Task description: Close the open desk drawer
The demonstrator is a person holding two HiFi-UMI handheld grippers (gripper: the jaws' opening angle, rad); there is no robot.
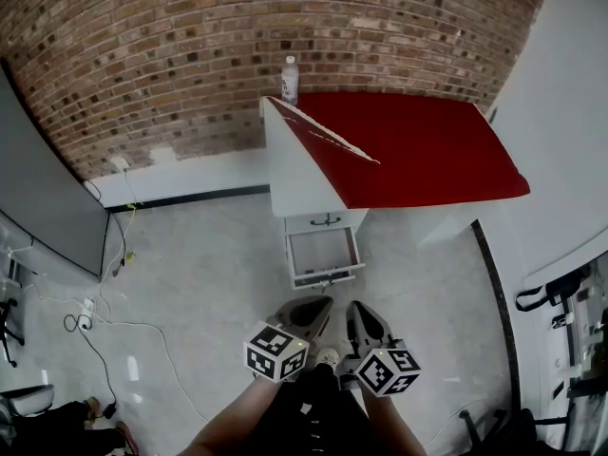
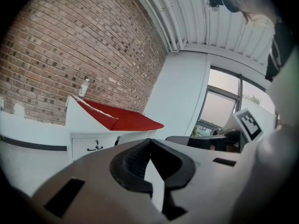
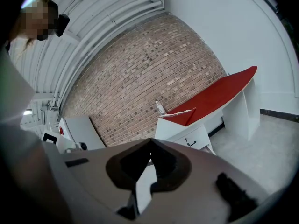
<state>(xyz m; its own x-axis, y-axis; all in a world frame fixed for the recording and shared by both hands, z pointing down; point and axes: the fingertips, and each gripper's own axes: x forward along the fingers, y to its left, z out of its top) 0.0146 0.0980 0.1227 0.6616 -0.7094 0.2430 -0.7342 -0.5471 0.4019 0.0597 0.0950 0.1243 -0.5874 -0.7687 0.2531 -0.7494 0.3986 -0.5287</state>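
Standing back from the white desk with the red top [image 1: 408,150], both tools are held level and side by side, with bare floor between them and the job. The left gripper [image 1: 306,313] has its jaws pressed together on nothing, as its own view confirms [image 2: 150,143]. The right gripper [image 1: 366,323] is the same: jaws together, nothing between them [image 3: 150,144].

The target is the open white drawer [image 1: 323,255], pulled out toward us from the near-left end of the desk, low down. Its grey inside is showing. Just above it sits a closed white drawer with a dark handle [image 1: 326,220].

So where could this go wrong? First, aim. Both gripper views show the closed upper drawer [image 2: 96,146] plainly, while the open one hides behind the gripper bodies, so a push guided by those views could land on the wrong front.

Second, contact. Narrow closed tips on a flat front could slide off the top edge and dip into the drawer's cavity.

Third, a shove at one corner could, I reckon, skew the drawer so it binds on its runners. A centred push looks safer.

Last, force. A hard slam might jolt the desk, and the clear plastic bottle [image 1: 290,79] standing at the far-left corner by the red brick wall [image 1: 190,46] could topple.
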